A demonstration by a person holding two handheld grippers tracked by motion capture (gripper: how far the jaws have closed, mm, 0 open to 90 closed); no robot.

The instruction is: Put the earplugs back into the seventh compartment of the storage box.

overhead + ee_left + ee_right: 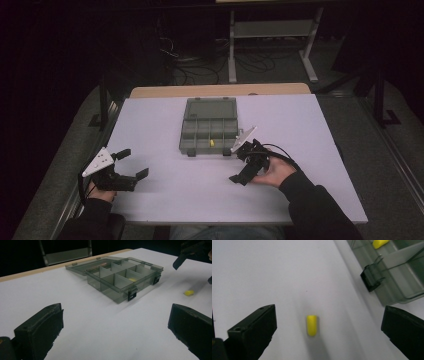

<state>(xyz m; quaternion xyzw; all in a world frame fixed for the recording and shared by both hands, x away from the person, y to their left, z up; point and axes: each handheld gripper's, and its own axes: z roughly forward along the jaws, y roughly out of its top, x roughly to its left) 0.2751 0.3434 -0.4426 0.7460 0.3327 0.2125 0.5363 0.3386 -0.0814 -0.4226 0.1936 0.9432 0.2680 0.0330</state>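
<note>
White tabletop [165,200], with open box [209,126] near centre. Right gripper [328,335] over yellow piece [311,325], fingers [253,331] released, piece between them, just beside box. Left gripper [131,163] well apart, fingers spread, idle. Probably pick-up step; next: lower, clench, carry to compartment. Second piece [380,243] already in box. Piece itself hidden in high view.

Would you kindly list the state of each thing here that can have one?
Smoky transparent plastic compartment box: open, lid laid flat behind.
Black front latches: undone.
Small yellow foam earplug: loose on the white table.
Second yellow earplug: in a compartment.
Left gripper: open, holding nothing.
Right gripper: open over the loose earplug.
</note>
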